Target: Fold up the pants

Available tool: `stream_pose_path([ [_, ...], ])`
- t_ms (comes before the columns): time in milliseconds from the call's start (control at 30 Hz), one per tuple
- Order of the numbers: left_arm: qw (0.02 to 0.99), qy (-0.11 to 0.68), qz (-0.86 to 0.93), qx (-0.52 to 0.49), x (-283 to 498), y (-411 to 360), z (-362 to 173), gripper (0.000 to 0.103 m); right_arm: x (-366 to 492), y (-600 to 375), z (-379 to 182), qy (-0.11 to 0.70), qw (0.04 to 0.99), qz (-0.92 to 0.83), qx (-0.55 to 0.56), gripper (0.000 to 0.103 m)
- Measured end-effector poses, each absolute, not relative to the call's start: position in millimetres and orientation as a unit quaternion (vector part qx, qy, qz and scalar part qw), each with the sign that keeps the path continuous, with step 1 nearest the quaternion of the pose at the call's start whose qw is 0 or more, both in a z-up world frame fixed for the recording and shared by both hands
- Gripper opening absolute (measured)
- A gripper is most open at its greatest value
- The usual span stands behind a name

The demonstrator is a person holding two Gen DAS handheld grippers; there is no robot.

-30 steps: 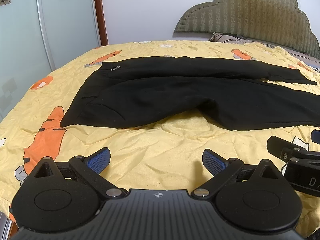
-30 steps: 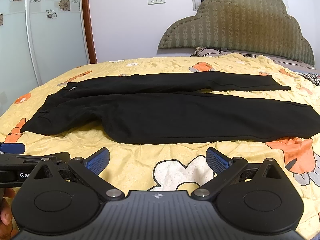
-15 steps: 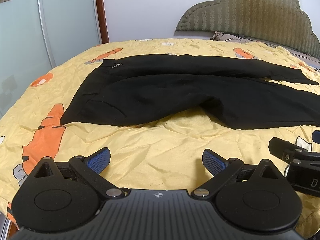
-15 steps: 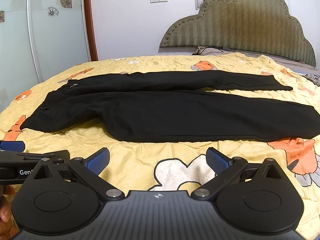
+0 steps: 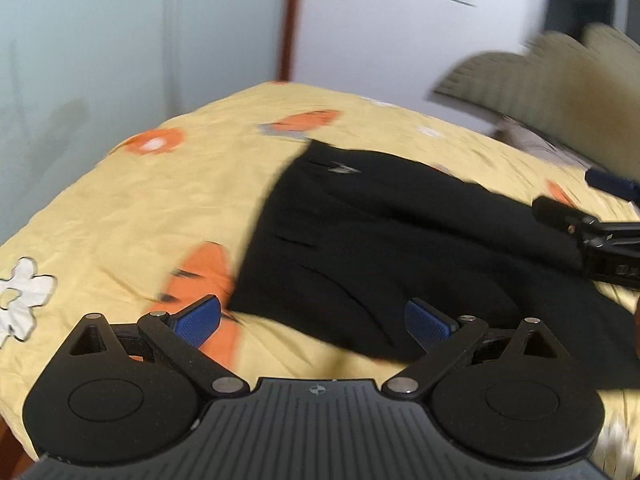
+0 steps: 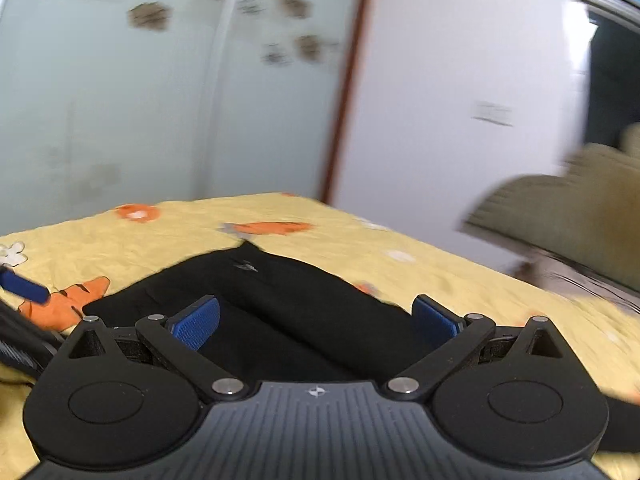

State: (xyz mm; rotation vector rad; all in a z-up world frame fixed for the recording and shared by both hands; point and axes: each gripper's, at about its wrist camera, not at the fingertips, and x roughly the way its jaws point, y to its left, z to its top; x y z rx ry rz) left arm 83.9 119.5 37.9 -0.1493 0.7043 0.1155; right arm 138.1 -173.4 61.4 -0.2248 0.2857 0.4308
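While both claws stand spread wide and empty, I read this as the approach to the first grasp. My left claw [image 5: 314, 320] hangs over the near waist corner of the black pants [image 5: 380, 248], which lie flat on the bed's yellow carrot-print sheet [image 5: 140, 208]. My right claw [image 6: 316, 320] sits low over the pants [image 6: 280, 312] near the crotch. The other claw [image 5: 592, 232] shows at the right edge. Next I'd want each claw pinching an edge cleanly; blur hides the fine detail.

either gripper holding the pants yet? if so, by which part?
Nothing held. Left gripper and right gripper are both open above the black pants, near the waistband end.
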Motion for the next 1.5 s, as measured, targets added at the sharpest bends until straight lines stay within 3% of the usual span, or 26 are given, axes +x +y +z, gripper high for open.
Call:
stream_pose_path([
  [267,0.924,0.35,0.094,-0.124,144.6,165.2,53.8,0.099,321.3,-156.0,33.1,0.28,0.916,0.267,-0.109,0.102],
  [400,0.922,0.358,0.091,-0.117,181.3,161.6,54.8,0.098,385.2,-152.4,8.6,0.336,0.89,0.292,-0.095,0.082],
  [667,0.921,0.365,0.04,-0.128,258.0,138.4,62.7,0.098,450.9,-155.3,-17.2,0.392,0.845,0.358,-0.057,0.076],
  [700,0.921,0.364,0.038,-0.133,270.3,136.7,63.4,0.099,452.4,-154.3,-15.4,0.391,0.843,0.364,-0.063,0.052],
  [733,0.92,0.365,0.037,-0.137,282.4,135.8,63.6,0.099,452.7,-152.9,-13.0,0.386,0.842,0.373,-0.061,0.02],
  [800,0.912,0.376,0.041,-0.16,310.6,139.2,60.4,0.099,440.6,-149.7,-6.1,0.374,0.846,0.371,-0.084,0.01],
  [1000,0.828,0.458,-0.013,-0.322,377.8,163.8,26.2,0.098,352.3,-127.3,10.7,0.25,0.874,0.348,-0.228,0.007],
  [1167,0.791,0.482,-0.042,-0.375,393.1,163.5,5.8,0.096,267.2,-114.3,14.6,0.139,0.873,0.325,-0.335,0.008],
  [1233,0.778,0.486,-0.04,-0.397,393.2,164.8,-1.4,0.091,245.1,-110.0,10.3,0.115,0.865,0.318,-0.37,0.008],
  [1267,0.772,0.488,-0.039,-0.406,391.3,165.5,-4.8,0.07,235.8,-108.4,7.1,0.104,0.861,0.315,-0.387,0.008],
  [1300,0.765,0.495,-0.037,-0.411,386.9,165.1,-8.0,0.034,229.9,-107.6,5.1,0.098,0.859,0.313,-0.394,0.008],
  [1333,0.759,0.504,-0.038,-0.411,382.3,164.8,-9.2,0.02,225.8,-107.4,3.8,0.098,0.859,0.312,-0.394,0.007],
  [1400,0.767,0.502,-0.031,-0.399,361.8,163.9,-6.1,0.007,220.4,-107.9,2.9,0.101,0.862,0.308,-0.39,0.007],
  [1500,0.809,0.473,-0.042,-0.346,316.9,158.9,17.0,0.007,205.5,-109.8,9.1,0.101,0.869,0.313,-0.37,0.007],
])
